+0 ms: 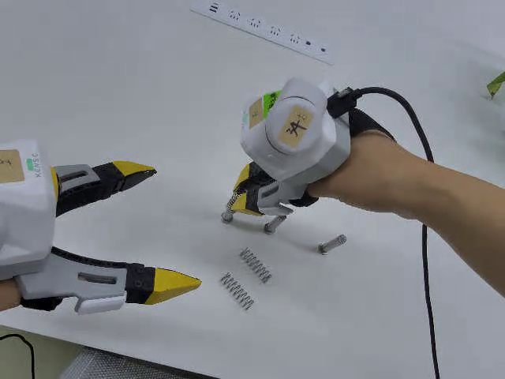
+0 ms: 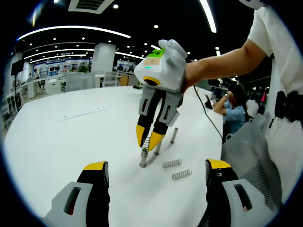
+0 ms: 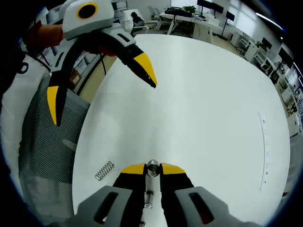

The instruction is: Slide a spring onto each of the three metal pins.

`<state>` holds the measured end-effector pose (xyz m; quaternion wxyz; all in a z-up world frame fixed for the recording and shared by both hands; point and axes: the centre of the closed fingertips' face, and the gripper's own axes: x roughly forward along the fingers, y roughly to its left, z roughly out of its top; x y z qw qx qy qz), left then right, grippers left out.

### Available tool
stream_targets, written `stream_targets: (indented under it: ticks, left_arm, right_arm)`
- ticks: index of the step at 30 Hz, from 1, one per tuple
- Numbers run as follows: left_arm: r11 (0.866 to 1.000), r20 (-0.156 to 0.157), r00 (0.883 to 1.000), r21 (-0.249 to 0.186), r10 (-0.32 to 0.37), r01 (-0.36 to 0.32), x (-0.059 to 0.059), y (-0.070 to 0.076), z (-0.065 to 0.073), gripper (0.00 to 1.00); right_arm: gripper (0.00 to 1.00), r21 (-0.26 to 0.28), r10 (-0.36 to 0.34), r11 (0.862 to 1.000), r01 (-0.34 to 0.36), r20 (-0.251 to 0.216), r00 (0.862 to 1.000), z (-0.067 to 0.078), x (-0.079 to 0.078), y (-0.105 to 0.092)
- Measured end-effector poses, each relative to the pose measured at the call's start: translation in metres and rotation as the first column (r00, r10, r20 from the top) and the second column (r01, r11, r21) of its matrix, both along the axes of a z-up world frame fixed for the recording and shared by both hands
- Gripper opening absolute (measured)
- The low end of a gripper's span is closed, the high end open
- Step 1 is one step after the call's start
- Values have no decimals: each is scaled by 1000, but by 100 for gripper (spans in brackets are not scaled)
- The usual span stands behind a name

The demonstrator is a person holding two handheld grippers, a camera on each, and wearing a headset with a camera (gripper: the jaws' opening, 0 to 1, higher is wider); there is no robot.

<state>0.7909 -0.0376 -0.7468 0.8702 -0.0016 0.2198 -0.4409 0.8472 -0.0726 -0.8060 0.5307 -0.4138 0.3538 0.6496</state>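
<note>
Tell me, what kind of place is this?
Probably a big open office or lab. Long strip lights cross the ceiling, rows of desks stand behind the white table, and a person sits nearby.

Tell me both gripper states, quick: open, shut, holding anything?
Left gripper: open, holding nothing.
Right gripper: shut on a spring, held at an upright metal pin.
</note>
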Motion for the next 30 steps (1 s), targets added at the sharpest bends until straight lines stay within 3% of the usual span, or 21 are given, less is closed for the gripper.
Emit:
stream_targets:
  ticks: [16, 30]
  left_arm:
    - [1000, 1, 1000, 0, -1, 1, 0, -2, 1, 86]
    - [1000, -3, 1000, 1, 4, -4, -2, 0, -1, 86]
  right_arm:
    - [12, -18, 25, 1000, -25, 30, 999, -26, -2, 2]
    - [12, -24, 16, 1000, -16, 31, 999, -32, -1, 0]
